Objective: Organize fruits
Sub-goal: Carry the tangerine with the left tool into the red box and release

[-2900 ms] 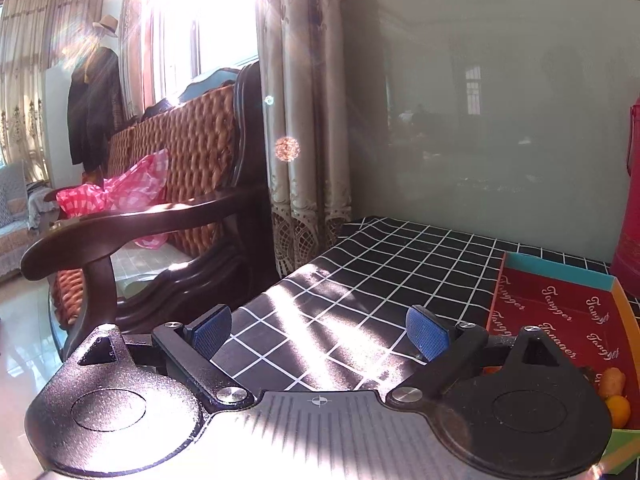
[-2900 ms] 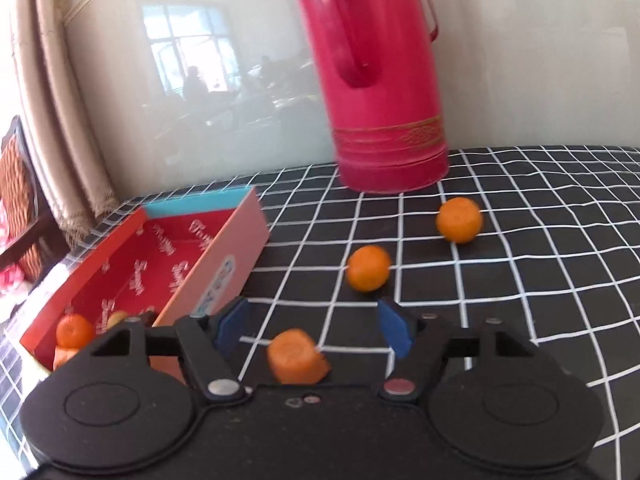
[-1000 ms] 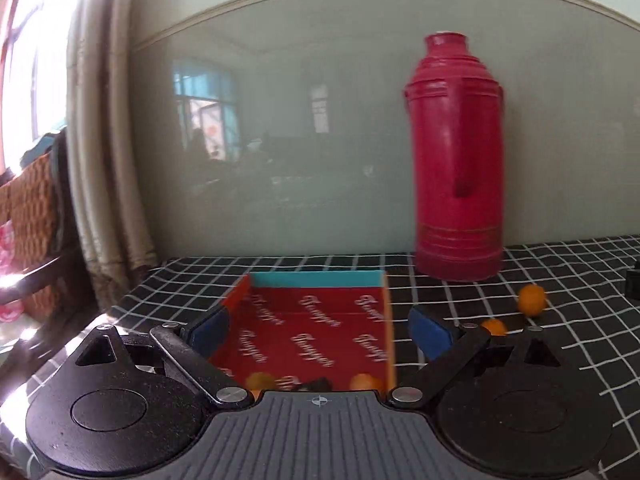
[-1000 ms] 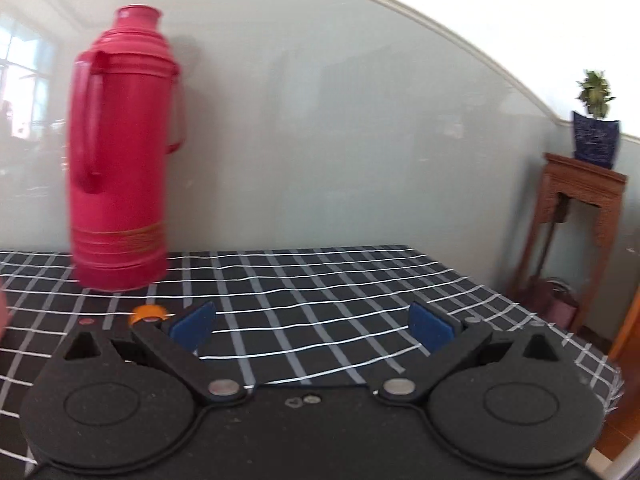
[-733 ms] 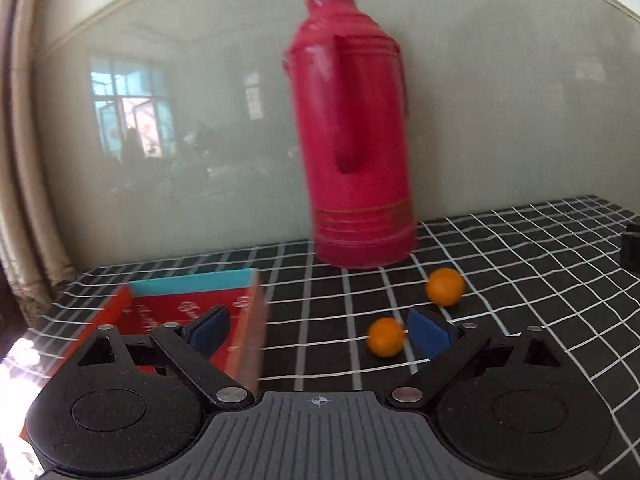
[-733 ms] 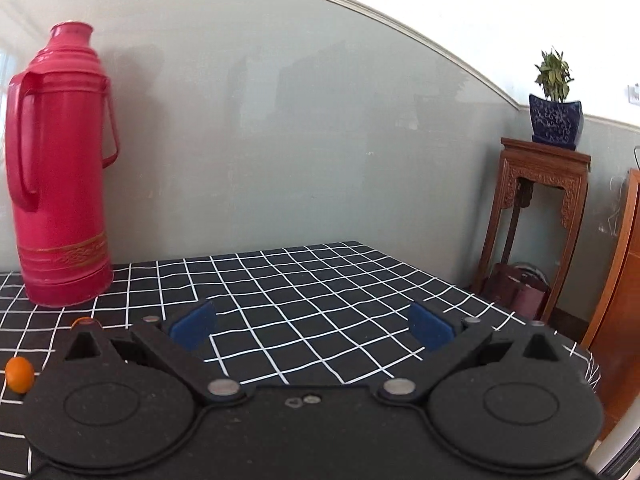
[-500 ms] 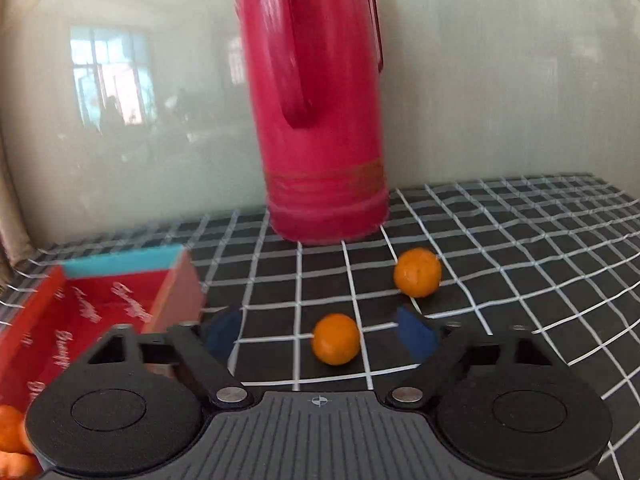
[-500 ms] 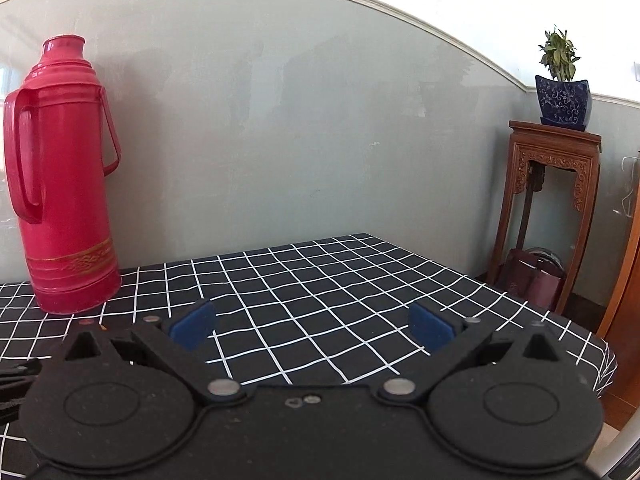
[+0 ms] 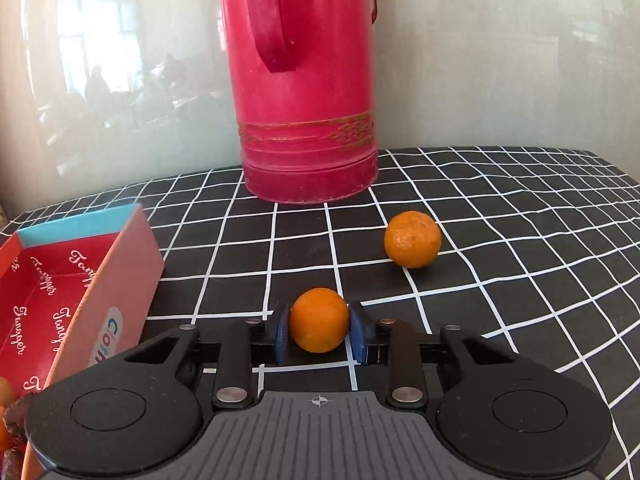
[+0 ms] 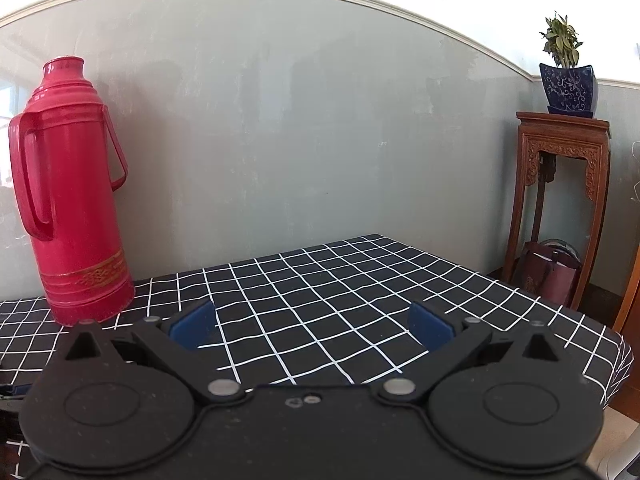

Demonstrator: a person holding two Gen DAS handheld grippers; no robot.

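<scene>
A: How will this mandarin [image 9: 319, 319] handle?

B: We judge it light, round and soft-skinned, so it can roll or bruise. We take it across its middle.

A: And our left hand-held gripper [image 9: 319, 330]?

B: Its jaws have just been closing, and the blue pads now press both sides of the mandarin, low over the table [image 9: 520, 248] beside the red box [image 9: 60, 292]. Our right hand-held gripper [image 10: 312, 326] stands wide apart, empty.
</scene>
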